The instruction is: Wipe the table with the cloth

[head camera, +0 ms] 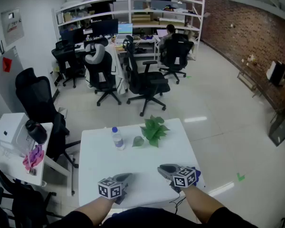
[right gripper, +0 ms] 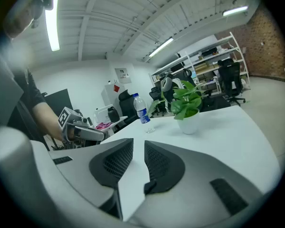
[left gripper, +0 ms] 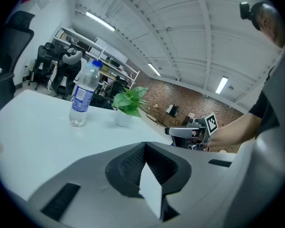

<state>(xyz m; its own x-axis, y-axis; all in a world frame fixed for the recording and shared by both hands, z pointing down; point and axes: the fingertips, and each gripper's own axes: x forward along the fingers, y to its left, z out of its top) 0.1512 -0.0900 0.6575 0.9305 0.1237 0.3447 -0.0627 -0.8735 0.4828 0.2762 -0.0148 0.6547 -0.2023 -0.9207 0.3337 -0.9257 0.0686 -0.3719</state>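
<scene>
No cloth shows plainly in any view; only a small blue patch [head camera: 196, 171] peeks out beside my right gripper at the table's right edge, and I cannot tell what it is. The white table [head camera: 147, 160] fills the near middle of the head view. My left gripper [head camera: 128, 176] rests near the front edge with its tips together and nothing in them [left gripper: 145, 144]. My right gripper [head camera: 161, 168] lies to its right, its jaws a narrow slit apart and empty [right gripper: 138, 141]. The two grippers point toward each other.
A water bottle [head camera: 117, 138] and a potted green plant [head camera: 154, 129] stand at the table's far side. A black office chair [head camera: 38, 99] and a side table with a pink item [head camera: 33, 158] are to the left. More chairs and desks stand beyond.
</scene>
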